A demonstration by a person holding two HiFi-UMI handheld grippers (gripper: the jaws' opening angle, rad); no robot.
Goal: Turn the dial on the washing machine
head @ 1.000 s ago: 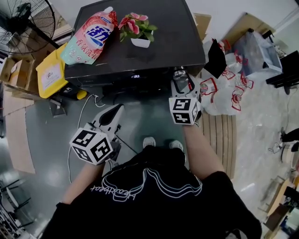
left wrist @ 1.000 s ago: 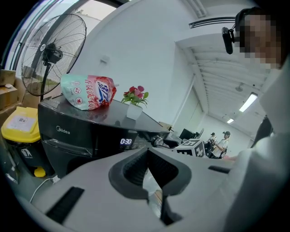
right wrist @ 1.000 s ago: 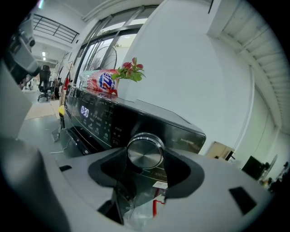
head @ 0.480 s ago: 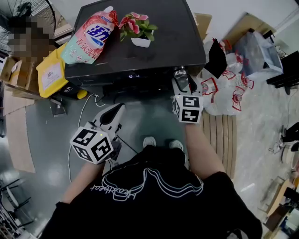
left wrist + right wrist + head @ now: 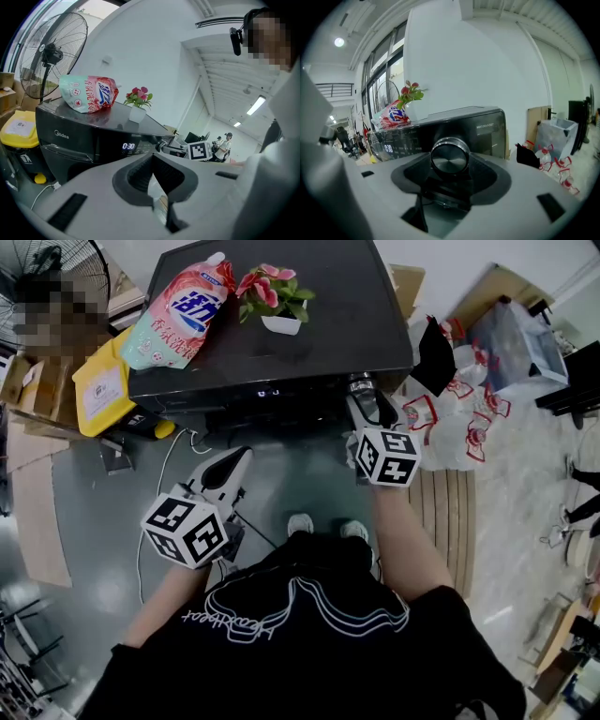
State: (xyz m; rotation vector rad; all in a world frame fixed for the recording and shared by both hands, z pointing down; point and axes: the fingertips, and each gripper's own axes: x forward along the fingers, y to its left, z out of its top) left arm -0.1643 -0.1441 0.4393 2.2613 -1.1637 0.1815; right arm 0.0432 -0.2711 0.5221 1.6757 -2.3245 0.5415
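Your right gripper [image 5: 450, 164] is clamped on the silver dial [image 5: 450, 157], which sits square between its jaws on the washing machine [image 5: 487, 126] front. Your left gripper [image 5: 152, 164] has its jaws pressed together on nothing, with the machine well ahead of them.

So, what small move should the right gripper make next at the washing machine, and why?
Probably roll the right gripper a little about its own axis, without loosening it. Its jaws sit closed round the dial on the front panel of the washing machine, so a roll should turn it. The left gripper hangs away from the machine, shut and empty, and need not move.
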